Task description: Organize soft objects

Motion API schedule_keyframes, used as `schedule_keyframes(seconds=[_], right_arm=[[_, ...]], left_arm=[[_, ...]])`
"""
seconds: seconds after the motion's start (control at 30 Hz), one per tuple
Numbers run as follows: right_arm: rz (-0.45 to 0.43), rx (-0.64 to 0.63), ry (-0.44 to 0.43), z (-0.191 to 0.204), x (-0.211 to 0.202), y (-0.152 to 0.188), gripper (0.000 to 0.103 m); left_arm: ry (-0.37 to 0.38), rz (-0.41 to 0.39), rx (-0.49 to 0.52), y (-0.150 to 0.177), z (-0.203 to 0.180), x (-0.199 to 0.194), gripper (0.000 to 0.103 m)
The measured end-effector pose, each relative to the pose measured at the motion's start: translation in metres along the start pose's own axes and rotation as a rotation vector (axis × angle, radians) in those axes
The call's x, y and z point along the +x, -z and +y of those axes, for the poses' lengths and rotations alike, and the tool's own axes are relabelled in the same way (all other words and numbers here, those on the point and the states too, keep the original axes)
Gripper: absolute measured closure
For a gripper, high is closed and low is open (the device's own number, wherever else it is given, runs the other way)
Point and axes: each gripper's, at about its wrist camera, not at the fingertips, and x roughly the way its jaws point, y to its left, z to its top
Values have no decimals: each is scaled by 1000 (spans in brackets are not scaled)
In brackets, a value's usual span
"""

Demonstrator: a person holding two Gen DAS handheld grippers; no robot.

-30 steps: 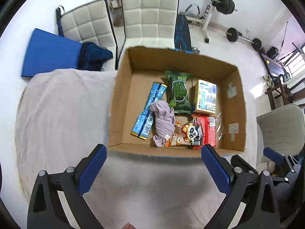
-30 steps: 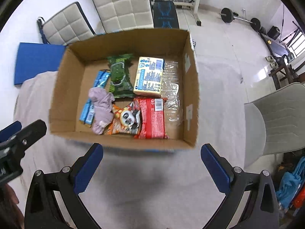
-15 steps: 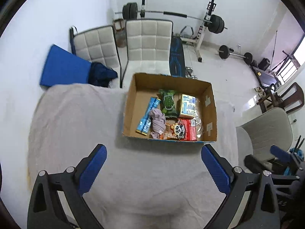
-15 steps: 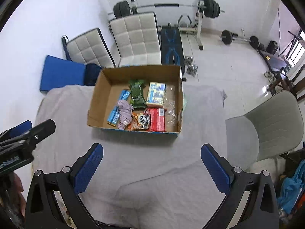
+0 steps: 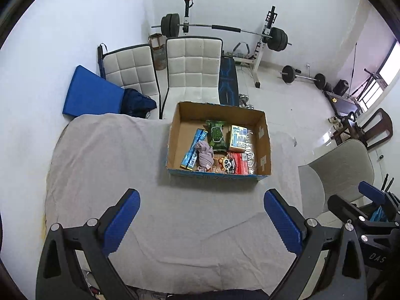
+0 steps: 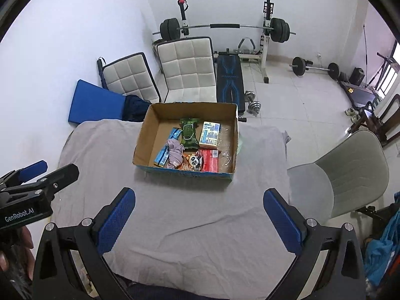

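An open cardboard box [image 5: 175,135] [image 6: 143,137] stands on the grey-covered table [image 5: 112,165] [image 6: 105,165] near its far edge. Inside lie a mauve cloth [image 5: 205,155] [image 6: 175,152], a green pack [image 5: 216,135] [image 6: 189,133], blue stick packs [image 5: 193,148] [image 6: 166,150], a yellow-blue pack [image 5: 237,138] [image 6: 209,135], a panda snack bag [image 5: 225,163] [image 6: 192,161] and a red pack [image 5: 240,166] [image 6: 209,163]. My left gripper [image 5: 201,221] and my right gripper [image 6: 198,221] are both open and empty, high above the near part of the table, well back from the box.
Two white padded chairs [image 5: 192,70] and a blue mat [image 5: 90,95] stand behind the table. A grey chair [image 6: 350,170] is at the right. A barbell rack and bench [image 6: 227,75] stand at the back wall.
Both grippers have pulled back and up, away from the box, which now looks much smaller. Both stay open and empty. The box contents have not moved.
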Motion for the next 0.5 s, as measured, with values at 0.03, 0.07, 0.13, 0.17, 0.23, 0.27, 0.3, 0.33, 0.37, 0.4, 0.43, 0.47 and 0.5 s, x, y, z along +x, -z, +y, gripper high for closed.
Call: schedule_keyframes(seconds=[0.03, 0.07, 0.13, 0.17, 0.23, 0.27, 0.3, 0.33, 0.37, 0.4, 0.43, 0.47, 0.5], right_arm=[[-4, 0, 2, 0, -4, 1, 0], [-7, -2, 2, 1, -6, 2, 0], [-13, -4, 4, 2, -11, 3, 0], [-17, -4, 7, 2, -12, 2, 0], [-23, -1, 10, 1, -13, 2, 0], [-29, 4, 18, 0, -13, 0, 0], [-32, 8, 20, 0, -12, 0, 0], [-35, 11, 21, -1, -11, -1, 0], [-38, 13, 22, -2, -10, -2, 0], [-44, 20, 25, -4, -8, -4, 0], [-50, 28, 26, -5, -7, -4, 0], [-56, 28, 34, -6, -6, -5, 0], [-59, 27, 44, -7, -4, -7, 0]], left_arm=[[-6, -6, -2, 0, 0, -1, 1], [-7, -10, -5, 1, 1, -2, 1], [-4, -18, -9, 2, 1, -3, 1], [-4, -22, -11, 2, 2, -4, 1], [-7, -31, -6, 3, 0, -5, 1], [-9, -37, -1, 3, -1, -5, 1], [-14, -45, 13, 3, -4, -4, 1], [-16, -54, 23, 3, -6, -3, 1], [-19, -63, 28, 3, -8, -3, 1], [-21, -68, 30, 3, -9, -2, 1], [-13, -72, 29, 3, -10, 0, 1], [-6, -80, 26, 2, -10, 1, 1], [-9, -84, 28, 2, -10, 3, 0]])
